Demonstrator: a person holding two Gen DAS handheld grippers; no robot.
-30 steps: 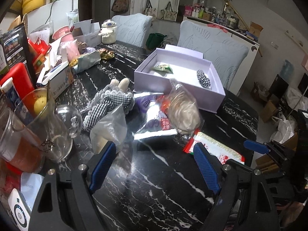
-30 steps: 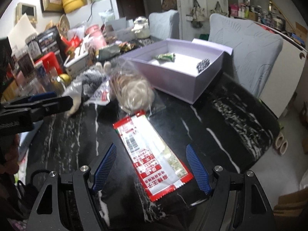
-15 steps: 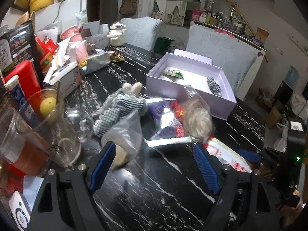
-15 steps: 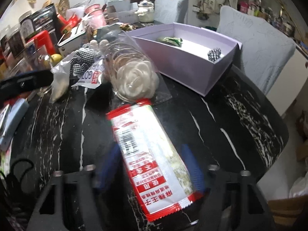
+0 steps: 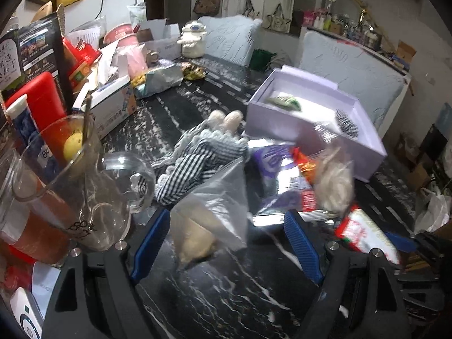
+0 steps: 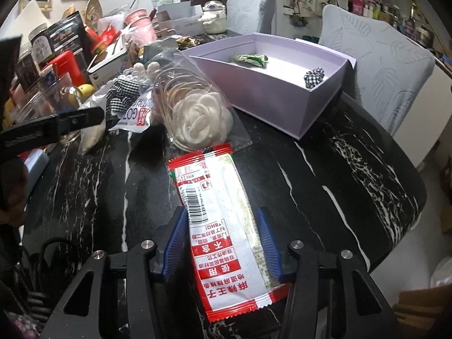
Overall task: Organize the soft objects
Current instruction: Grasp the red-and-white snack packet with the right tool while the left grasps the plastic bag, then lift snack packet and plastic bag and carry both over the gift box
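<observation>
A red and white snack packet (image 6: 223, 223) lies flat on the black marble table; it also shows in the left wrist view (image 5: 367, 234). My right gripper (image 6: 221, 245) is open with one finger on each side of the packet, close to its edges. A lilac box (image 6: 271, 90) holds a green wrapper (image 6: 250, 60) and a checked scrunchie (image 6: 313, 76). My left gripper (image 5: 226, 243) is open around a clear bag with a beige lump (image 5: 209, 223). Beyond it lie a checked cloth item (image 5: 197, 158), a purple foil packet (image 5: 279, 175) and a bagged white flower (image 6: 197, 121).
A glass jug (image 5: 76, 186) and a cup of orange drink (image 5: 25, 220) stand left of my left gripper. Boxes, packets and jars crowd the table's far left (image 5: 84, 65). Two padded chairs (image 6: 375, 59) stand behind the box. The table edge (image 6: 395, 240) curves at the right.
My right gripper has moved forward over the red and white packet and its fingers have narrowed around it. My left gripper has moved forward to the clear bag.
</observation>
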